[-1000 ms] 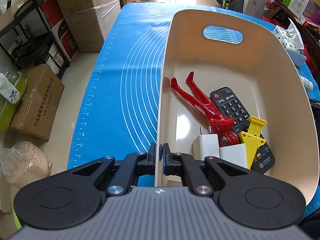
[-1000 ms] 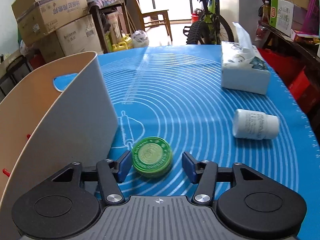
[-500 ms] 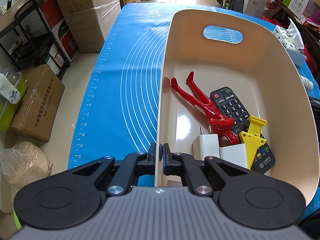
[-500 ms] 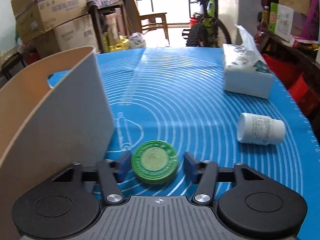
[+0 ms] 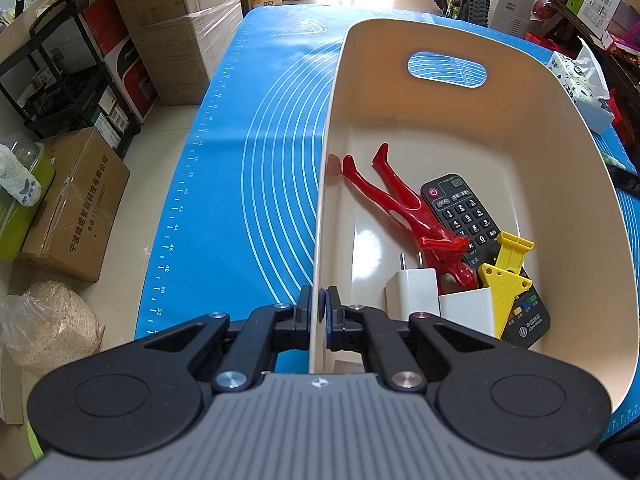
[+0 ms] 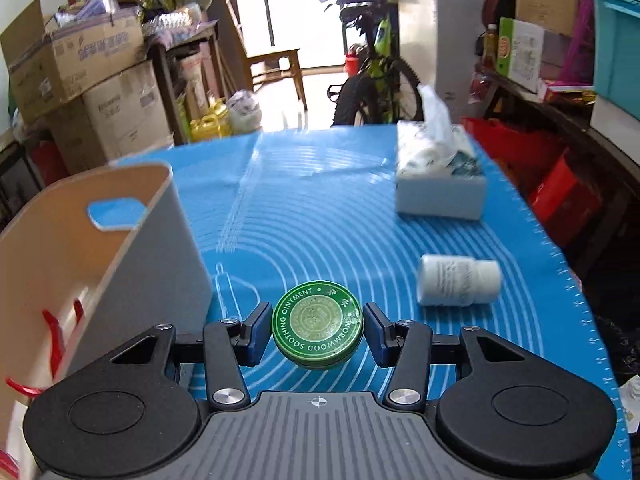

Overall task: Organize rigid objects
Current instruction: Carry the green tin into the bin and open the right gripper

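1. Left gripper (image 5: pixel 319 312): clenched on the near left wall of the cream bin (image 5: pixel 580 184), one finger outside the wall and one inside. It points along the bin's length and appears to steady the bin.
2. Bin contents, seen from the left wrist: a red figurine (image 5: pixel 404 212) lies aslant on the floor; just right of it a black remote (image 5: pixel 464 216); nearer the gripper a white charger (image 5: pixel 414 294) and a yellow scraper (image 5: pixel 506 272).
3. Right gripper (image 6: pixel 317 332): jaws closed against the rim of the green ointment tin (image 6: pixel 318 332), grasping it lid-up. The tin looks raised off the blue mat (image 6: pixel 320 220), though this is a judgement.
4. Deciding relation: the bin lies to the left of the held tin, its right wall just beside the left finger. The tin is round, so no long axis matters. The right hand is level, pointing forward.
5. Right of the tin, apart: a white bottle (image 6: pixel 458 280) lies on its side, long axis crosswise; beyond it a tissue box (image 6: pixel 438 184).
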Demonstrator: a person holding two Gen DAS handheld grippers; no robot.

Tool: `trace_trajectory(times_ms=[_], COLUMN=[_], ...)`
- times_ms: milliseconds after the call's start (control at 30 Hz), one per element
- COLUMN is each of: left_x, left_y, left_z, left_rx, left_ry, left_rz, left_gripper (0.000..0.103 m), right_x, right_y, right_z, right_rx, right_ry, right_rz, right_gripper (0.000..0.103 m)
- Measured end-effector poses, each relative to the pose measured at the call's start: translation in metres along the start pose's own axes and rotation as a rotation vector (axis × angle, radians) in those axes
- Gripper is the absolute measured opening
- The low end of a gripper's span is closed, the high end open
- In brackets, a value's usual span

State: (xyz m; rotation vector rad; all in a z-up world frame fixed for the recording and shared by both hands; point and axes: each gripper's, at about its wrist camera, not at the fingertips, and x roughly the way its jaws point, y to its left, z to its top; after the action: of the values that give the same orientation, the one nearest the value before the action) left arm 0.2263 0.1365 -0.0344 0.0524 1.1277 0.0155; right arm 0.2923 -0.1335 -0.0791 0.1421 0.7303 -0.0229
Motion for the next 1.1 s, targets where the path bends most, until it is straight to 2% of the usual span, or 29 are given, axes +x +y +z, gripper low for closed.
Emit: trace_trajectory(times_ms=[333, 500, 733, 1100], left_x=[-0.001, -0.001, -0.003, -0.003], left_y=[0.002, 0.002, 0.002, 0.002], left_z=[-0.001, -0.001, -0.001, -0.001], left_rx=[-0.002, -0.003, 0.002, 0.002], left_ry=[0.000, 0.000, 0.000, -0.001], left_rz=[0.003, 0.003, 0.010, 0.010], left_gripper=[0.007, 0.007, 0.008, 0.008], right_x=[-0.061, -0.078, -0.084, -0.069], right_y=[0.010, 0.029, 0.068, 0.136], right_z=[0.016, 0.020, 0.015, -0.010], right_rx=[0.030, -0.009, -0.074, -0.243], right_ry=[-0.195, -0.234, -0.210, -0.033], right_rz=[0.103, 0.178, 0.277, 0.358], right_gripper=[0.054, 0.054, 0.054, 0.054])
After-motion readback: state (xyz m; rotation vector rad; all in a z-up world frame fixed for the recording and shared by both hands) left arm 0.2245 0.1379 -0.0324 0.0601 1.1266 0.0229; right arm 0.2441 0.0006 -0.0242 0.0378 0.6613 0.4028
